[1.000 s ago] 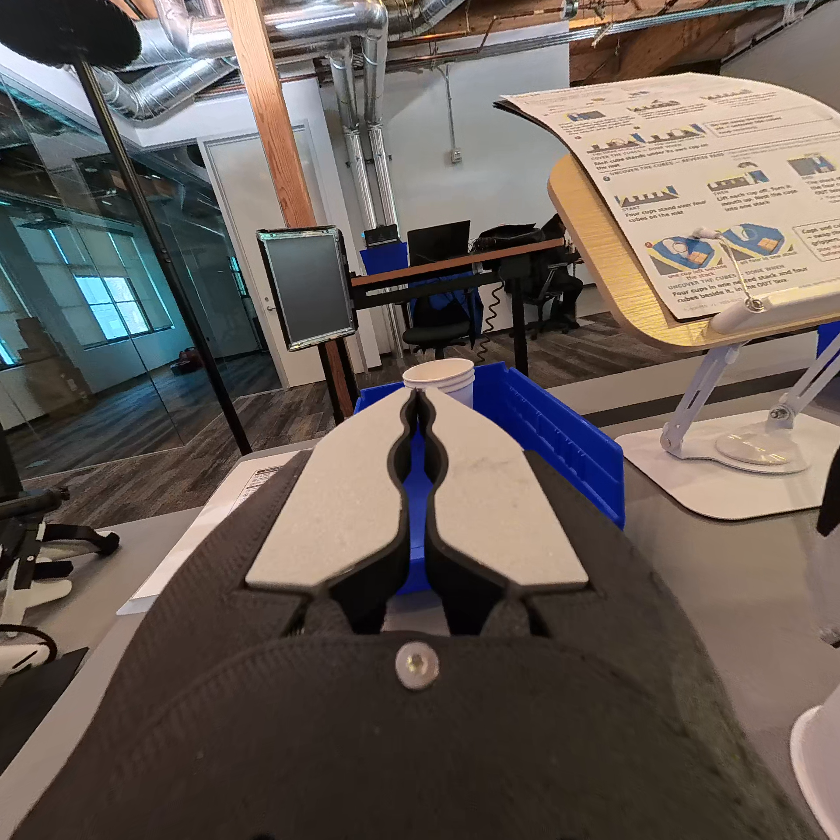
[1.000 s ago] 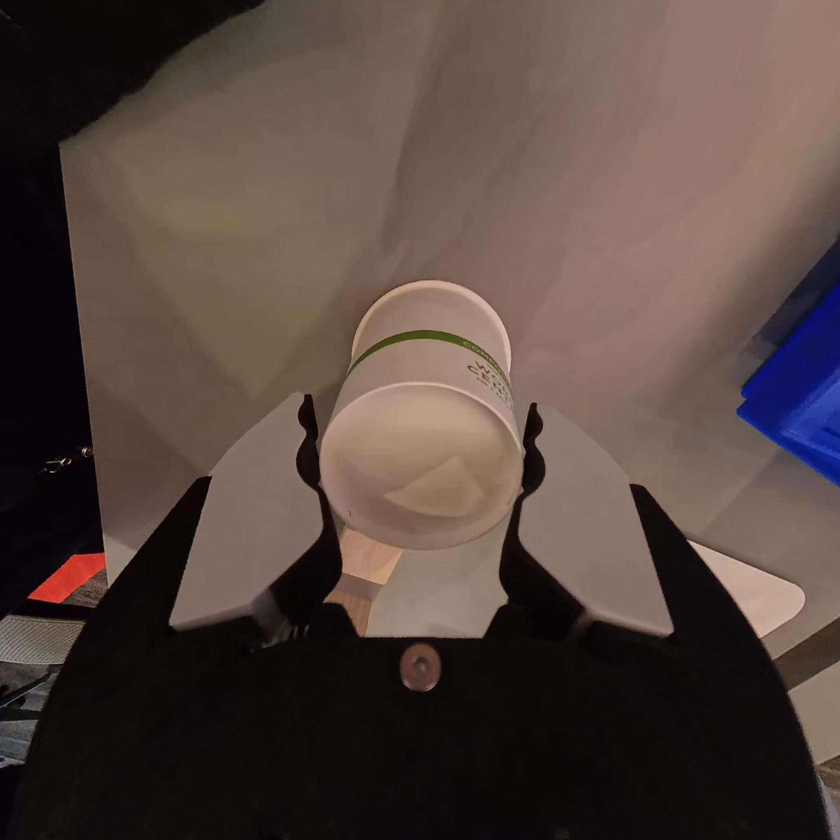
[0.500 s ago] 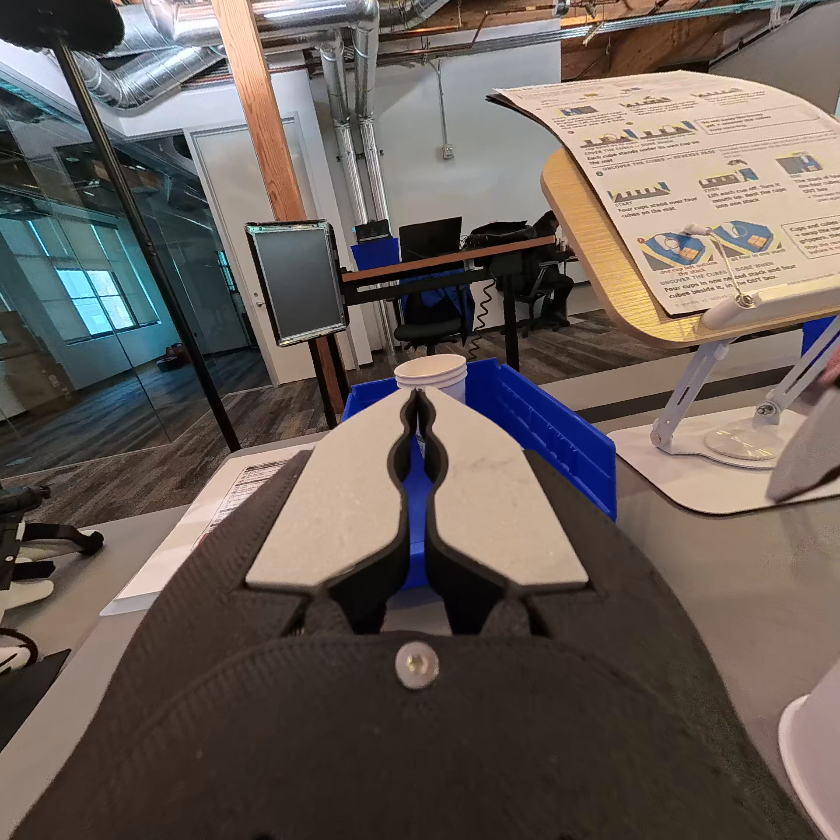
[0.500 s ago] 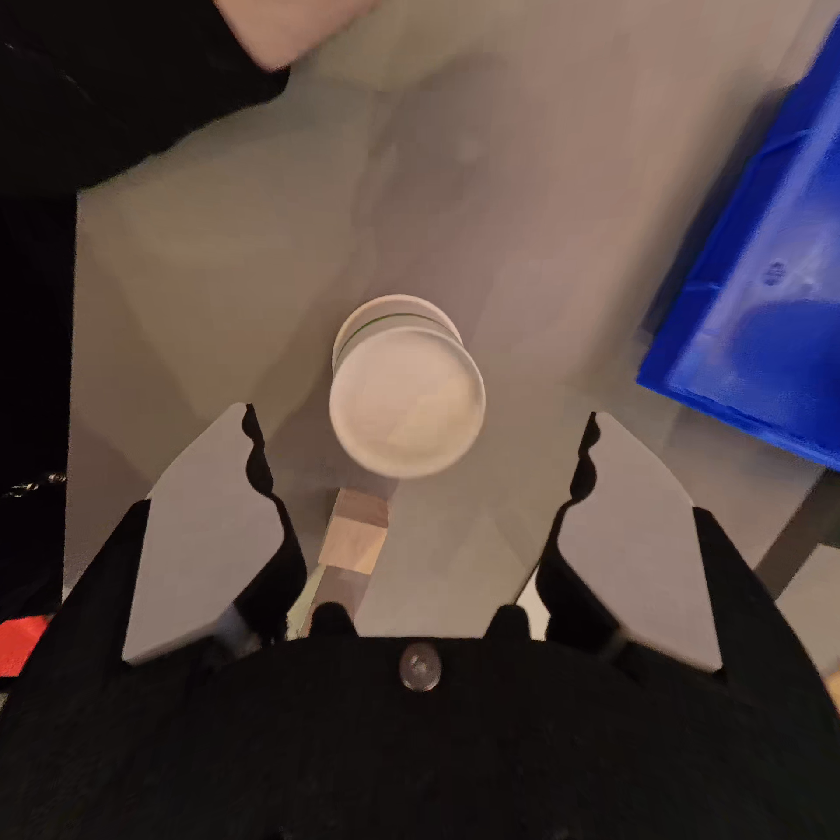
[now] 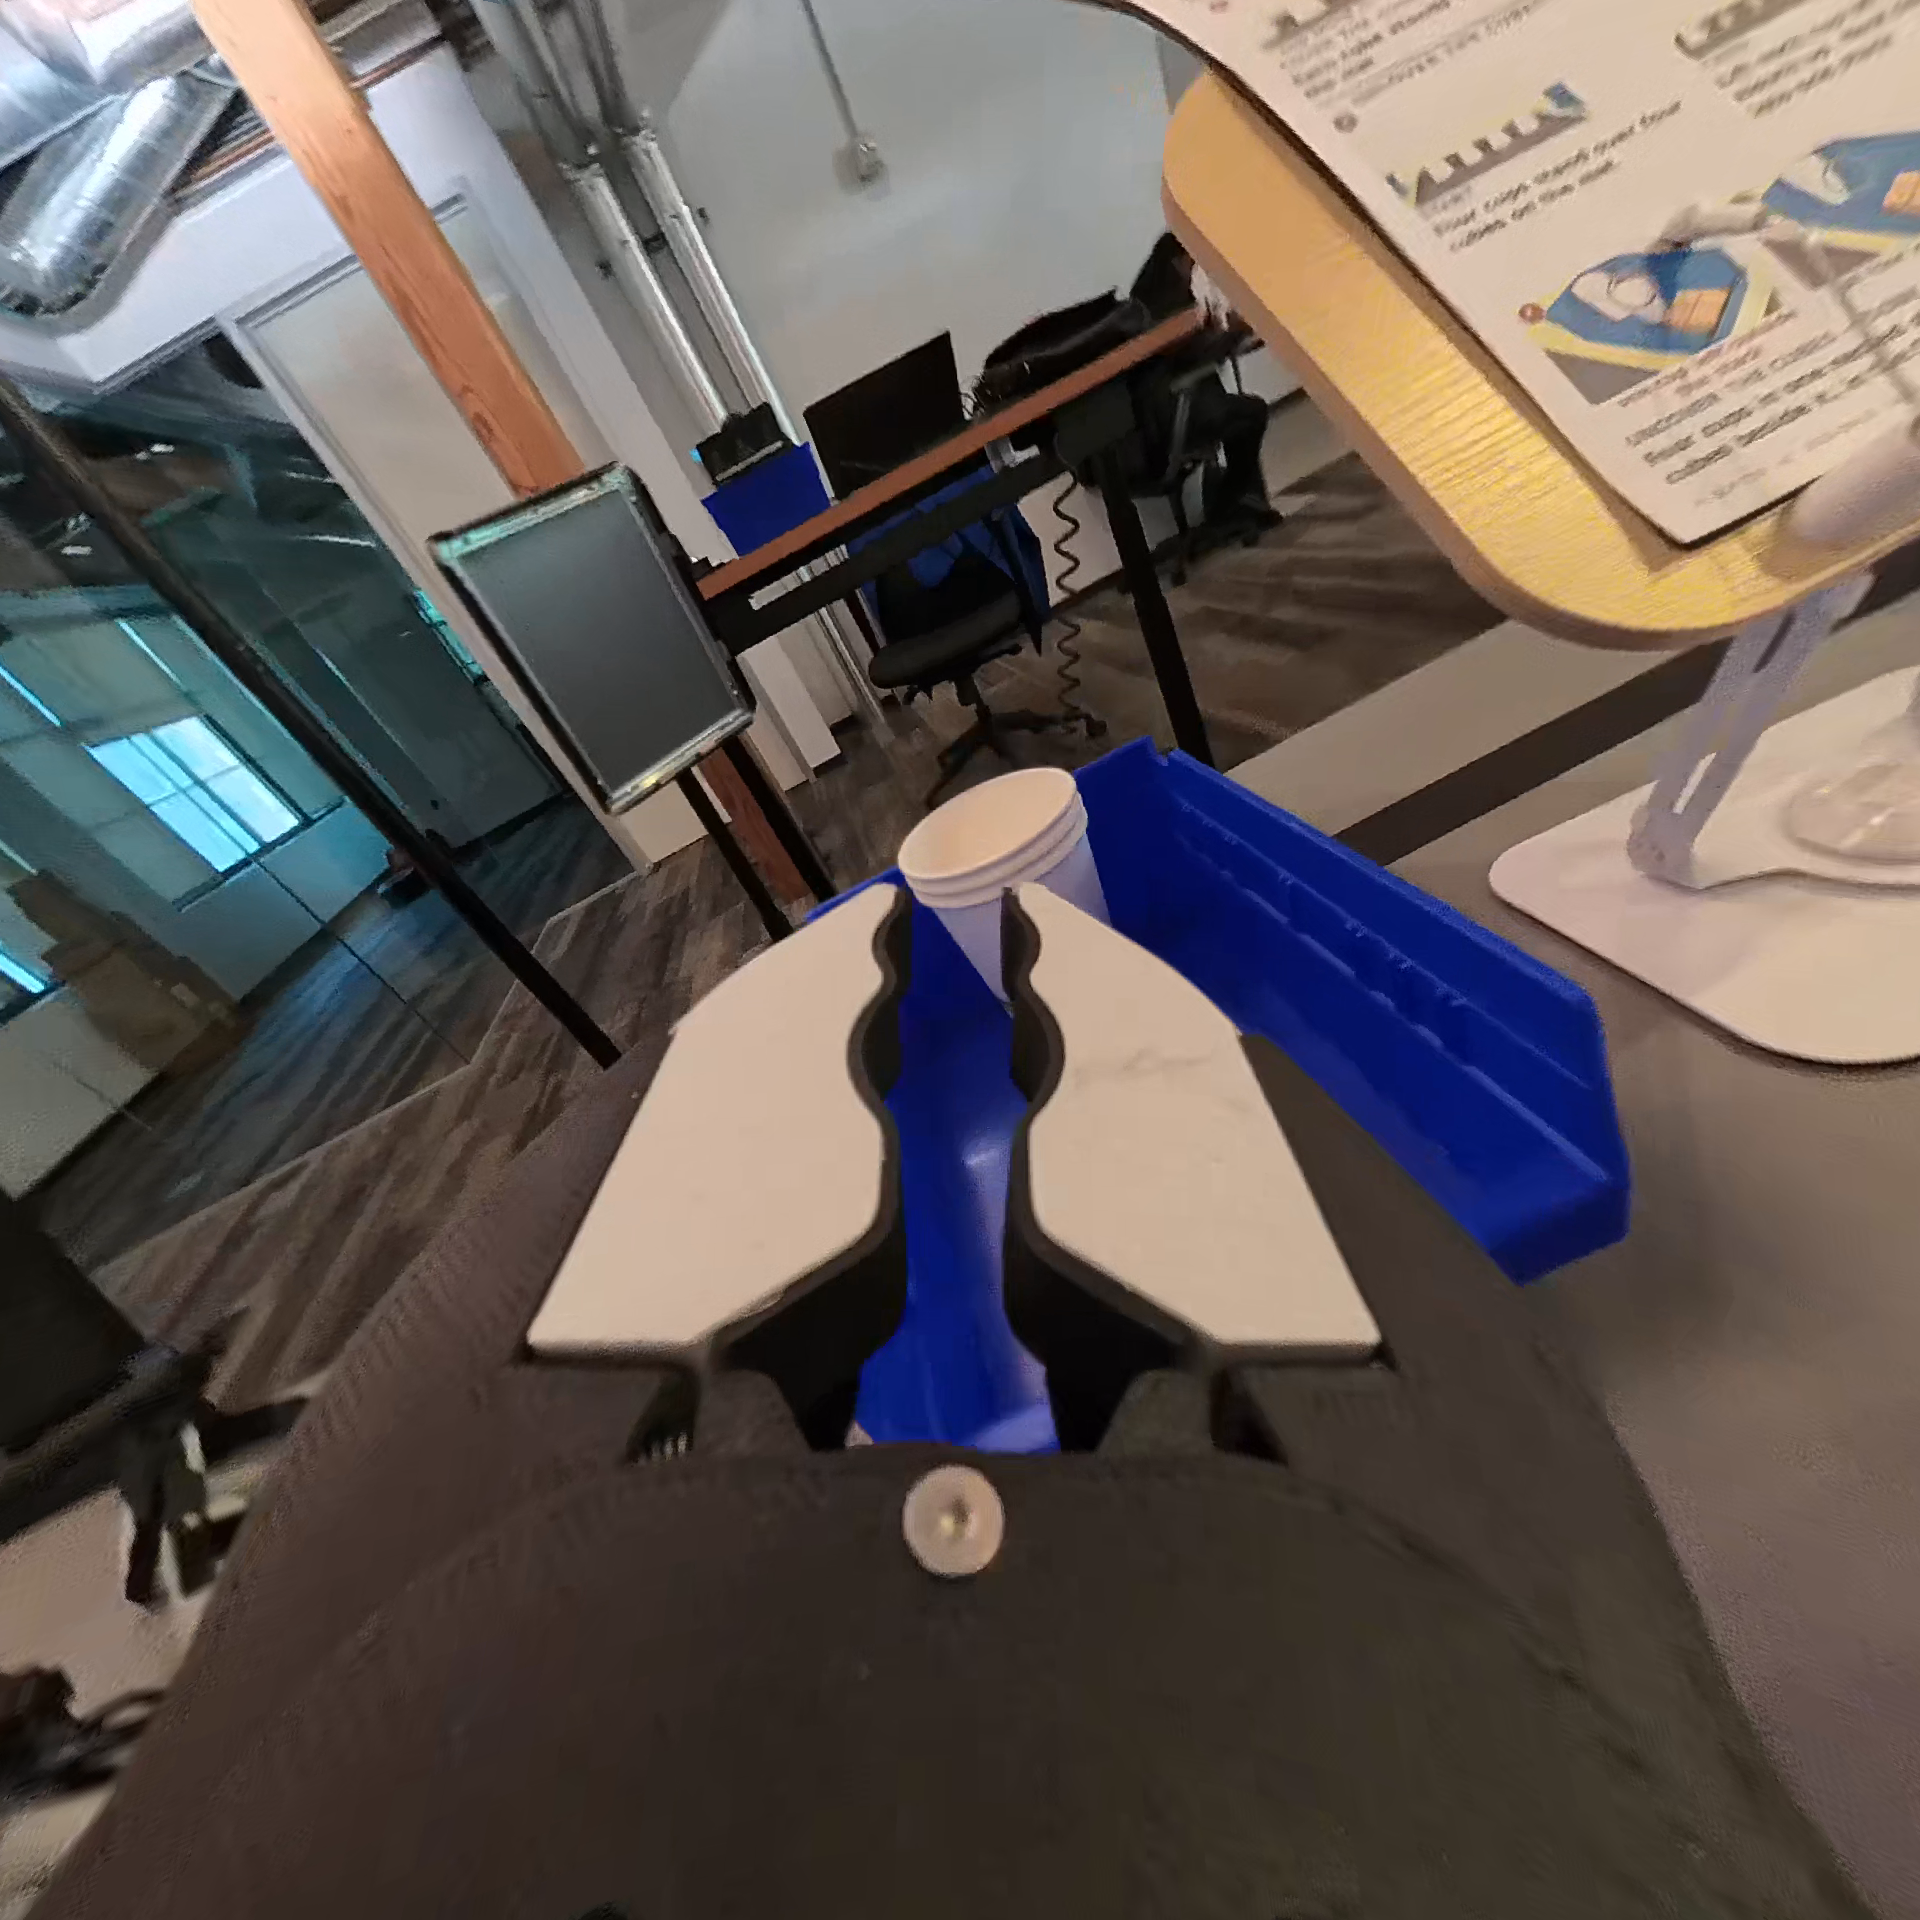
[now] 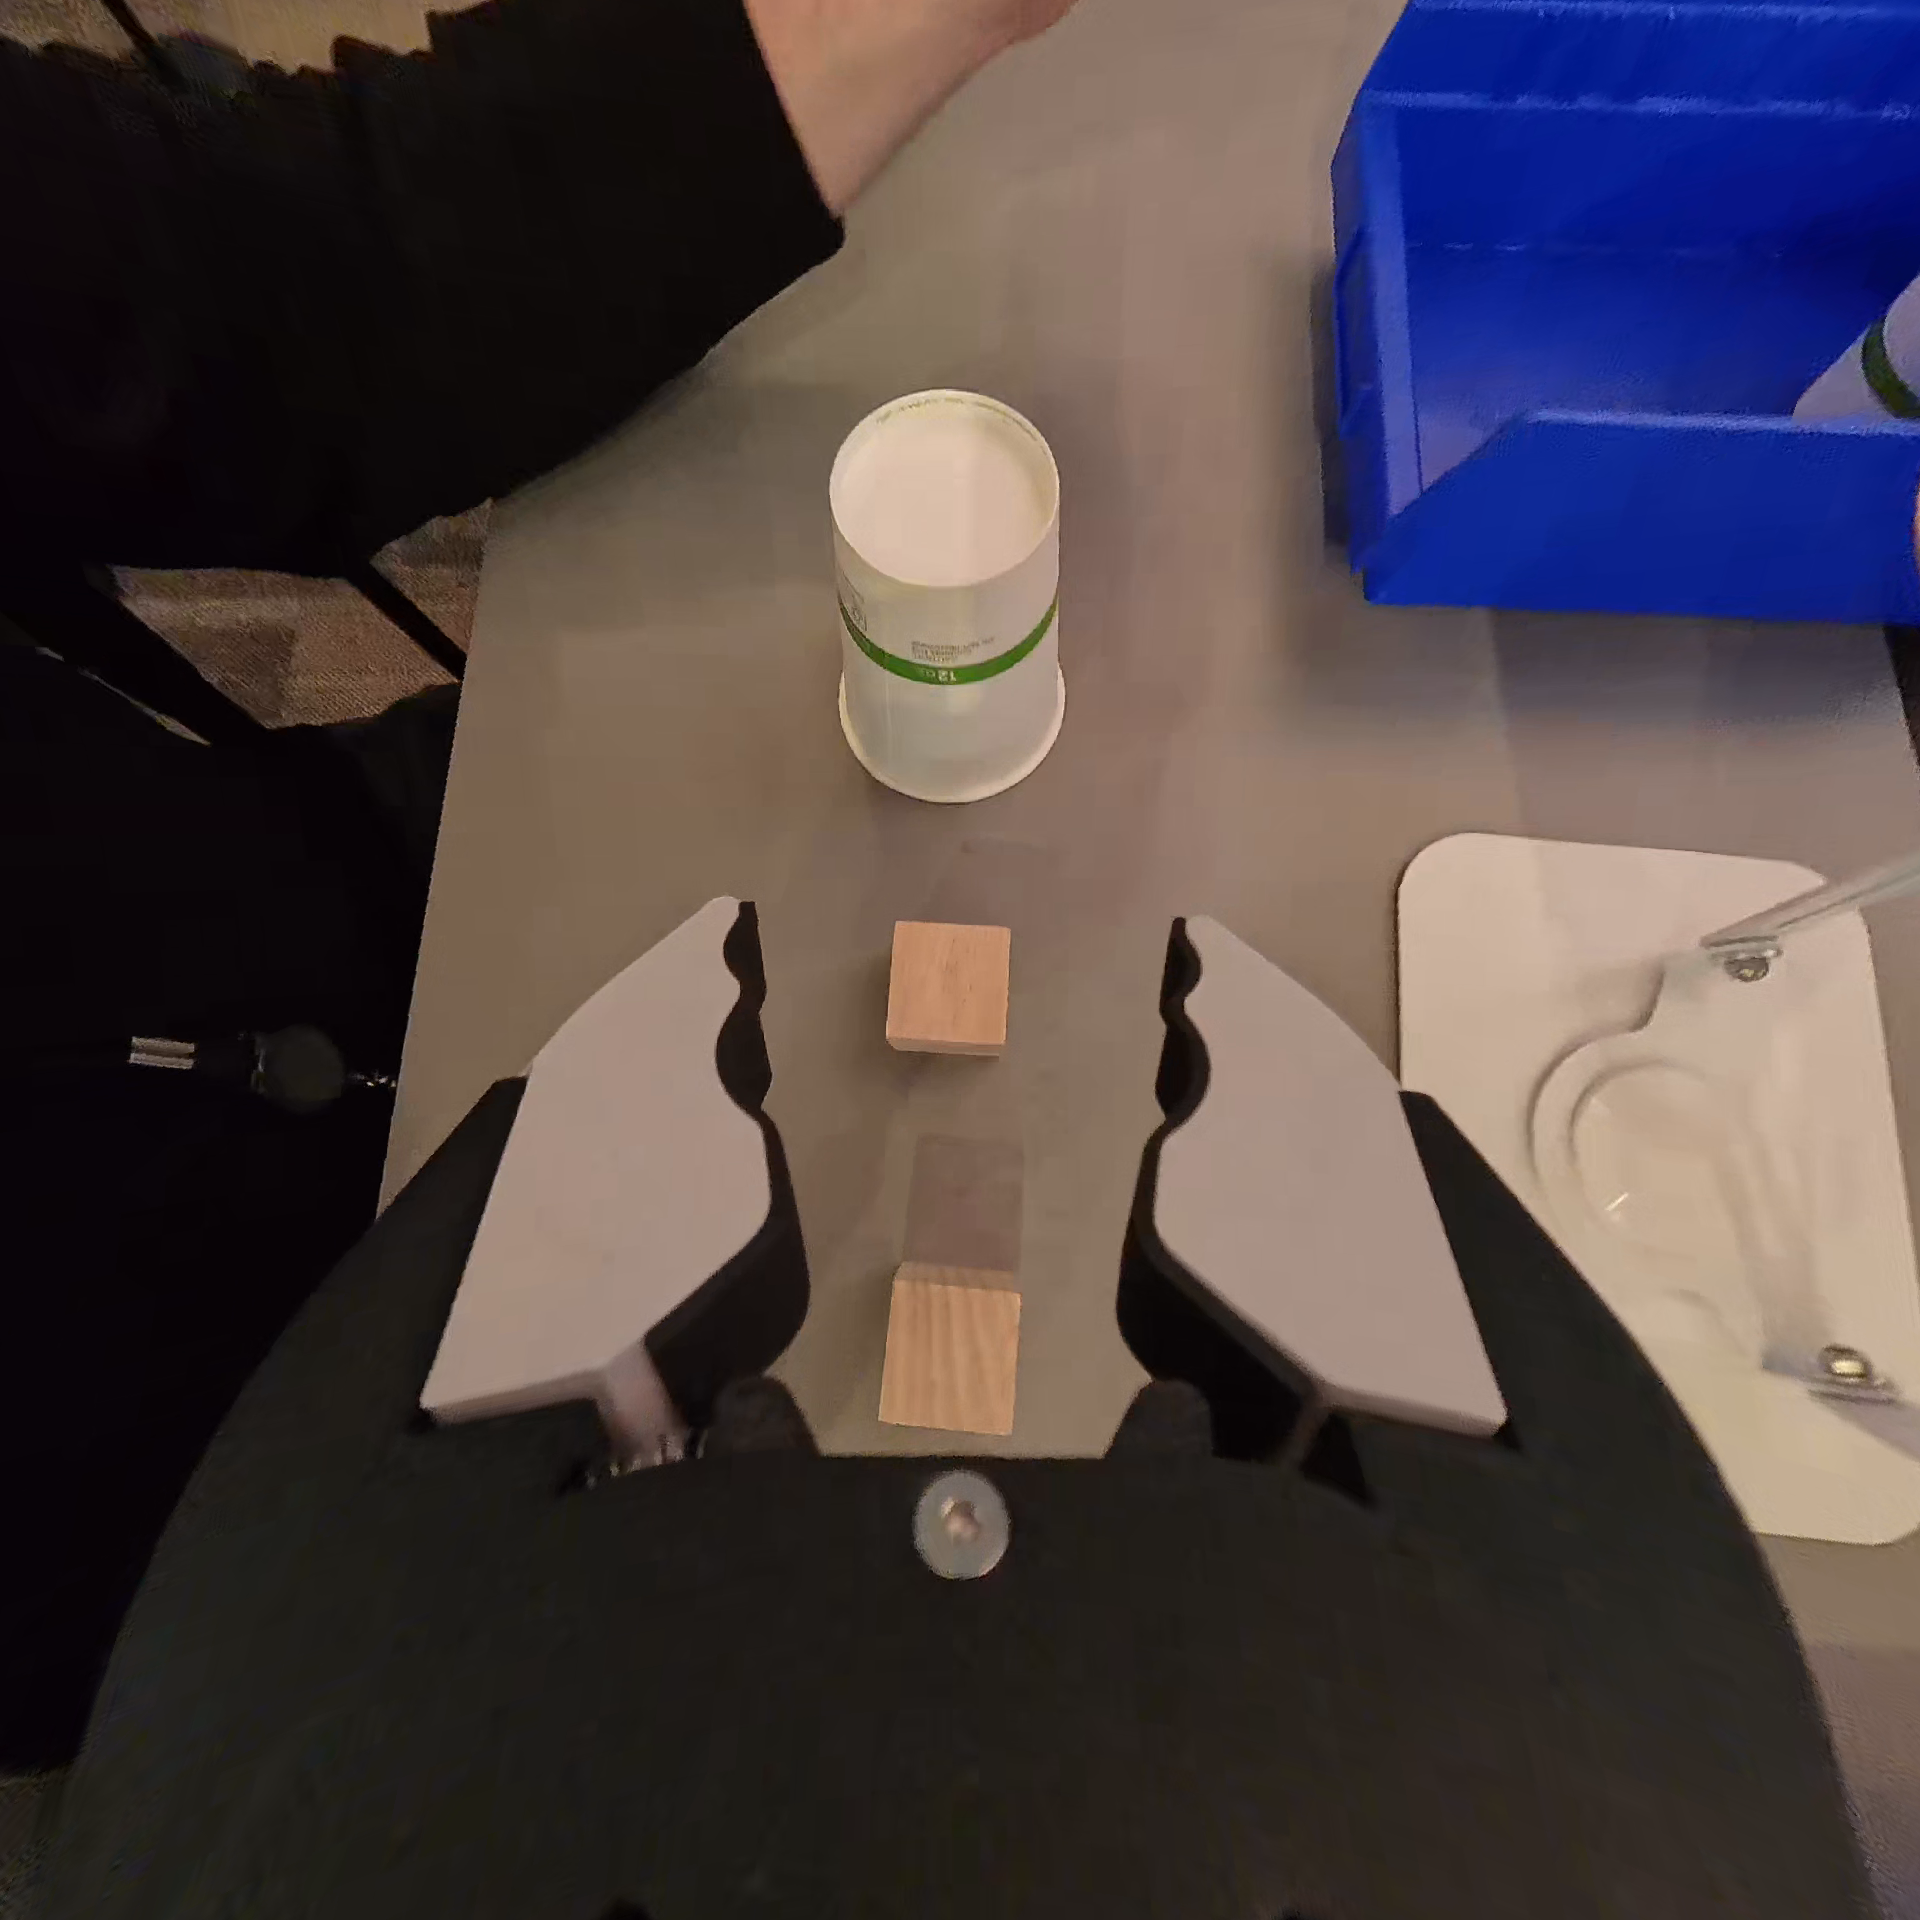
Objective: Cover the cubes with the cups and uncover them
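Our tongs hang over cups and cubes.
Our right gripper (image 6: 961, 1023) gapes empty over two wooden cubes (image 6: 948, 987) beside the inverted cup (image 6: 948, 613); our left gripper (image 5: 958, 940), narrowly parted, empty, faces stacked cups (image 5: 997, 852) in the blue bin (image 5: 1351, 997).

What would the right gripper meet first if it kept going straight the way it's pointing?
Probably the nearer light wooden cube, which lies between the open right gripper fingers' line. The upside-down white paper cup with a green band stands farther along. Depth is unclear.

Blue bin (image 5: 1351, 997) mid-frame on grey table (image 6: 1195, 312); white stand base (image 6: 1642, 1174) right; wooden board with instruction sheet (image 5: 1455, 343) upper right.
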### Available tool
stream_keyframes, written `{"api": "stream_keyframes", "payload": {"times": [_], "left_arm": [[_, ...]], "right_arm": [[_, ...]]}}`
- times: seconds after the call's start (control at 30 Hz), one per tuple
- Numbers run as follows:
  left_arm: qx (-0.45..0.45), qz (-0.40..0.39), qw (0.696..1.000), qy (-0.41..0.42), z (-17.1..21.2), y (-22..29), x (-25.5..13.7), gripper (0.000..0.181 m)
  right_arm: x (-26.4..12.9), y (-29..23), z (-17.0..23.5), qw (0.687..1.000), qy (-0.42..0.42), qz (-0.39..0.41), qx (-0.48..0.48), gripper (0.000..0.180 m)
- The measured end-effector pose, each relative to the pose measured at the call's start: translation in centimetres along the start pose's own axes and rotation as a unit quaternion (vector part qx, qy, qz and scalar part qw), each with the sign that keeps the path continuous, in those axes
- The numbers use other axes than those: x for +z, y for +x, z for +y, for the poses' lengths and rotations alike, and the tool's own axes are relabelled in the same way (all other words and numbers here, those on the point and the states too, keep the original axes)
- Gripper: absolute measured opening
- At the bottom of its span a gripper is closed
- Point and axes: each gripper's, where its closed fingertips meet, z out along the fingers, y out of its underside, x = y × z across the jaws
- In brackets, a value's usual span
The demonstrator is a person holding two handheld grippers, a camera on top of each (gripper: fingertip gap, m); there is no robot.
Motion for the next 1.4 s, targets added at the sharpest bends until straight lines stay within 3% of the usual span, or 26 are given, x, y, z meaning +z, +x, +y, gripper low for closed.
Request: {"api": "stream_keyframes", "payload": {"times": [0.23, 0.6, 0.9, 1.4], "left_arm": [[0.183, 0.052, 0.978, -0.082, 0.3, 0.2, 8.5, 0.019], [0.282, 0.121, 0.945, -0.11, 2.9, 1.1, 15.4, 0.012], [0.302, 0.207, 0.916, -0.163, 5.7, 2.0, 16.5, 0.015], [0.335, 0.209, 0.899, -0.189, 7.0, 1.8, 17.9, 0.013]], "right_arm": [[0.3, -0.2, 0.6, 0.997, 0.073, -0.018, 0.024, 0.065], [1.3, -1.8, -0.7, 0.991, 0.121, -0.062, 0.013, 0.057], [1.5, -2.3, -1.5, 0.986, 0.137, -0.097, -0.004, 0.057], [1.0, -2.0, -1.2, 0.983, 0.152, -0.1, 0.002, 0.053]]}}
